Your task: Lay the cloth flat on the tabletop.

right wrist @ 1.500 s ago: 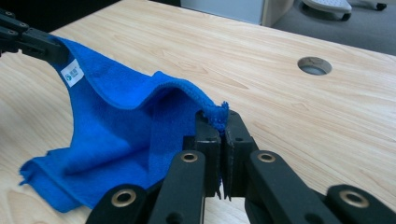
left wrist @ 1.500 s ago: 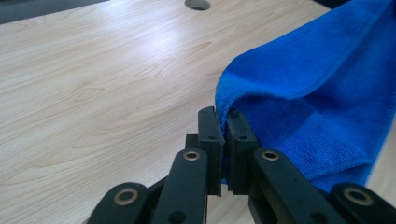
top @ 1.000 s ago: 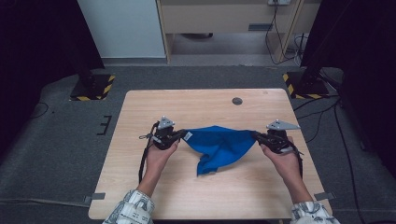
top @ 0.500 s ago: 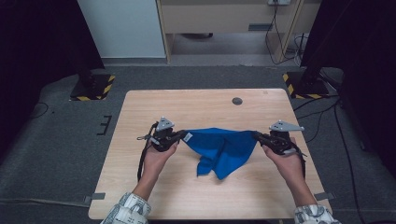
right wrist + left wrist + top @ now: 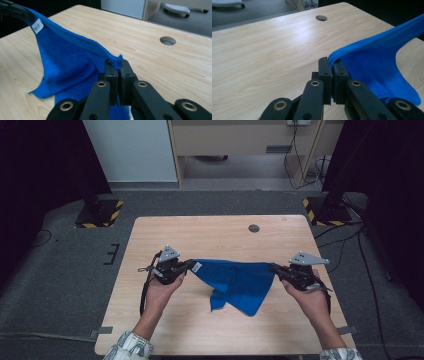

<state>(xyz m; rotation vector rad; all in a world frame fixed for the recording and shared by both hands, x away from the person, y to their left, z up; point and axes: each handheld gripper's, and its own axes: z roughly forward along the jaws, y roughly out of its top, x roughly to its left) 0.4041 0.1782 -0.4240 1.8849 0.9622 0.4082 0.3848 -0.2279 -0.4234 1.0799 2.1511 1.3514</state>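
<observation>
You have a blue cloth with a small white tag, stretched taut by its top corners over the table's middle, its loose lower part sagging in folds onto the wood.

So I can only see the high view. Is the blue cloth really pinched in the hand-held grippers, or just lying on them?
Observer: Pinched. In the left gripper view, the left hand-held gripper has its jaws shut on the blue cloth, right at the hem.
Operator: And the other one?
Observer: Same. In the right gripper view, the right hand-held gripper squeezes a corner, and a little tuft pokes out above the jaws.
Operator: What's the white speck near the left one?
Observer: A small white label sewn on the cloth's edge, beside the left jaws.
Operator: Is the cloth off the table?
Observer: Its top edge is lifted; whether the hanging tip touches the table, I cannot tell.
</observation>
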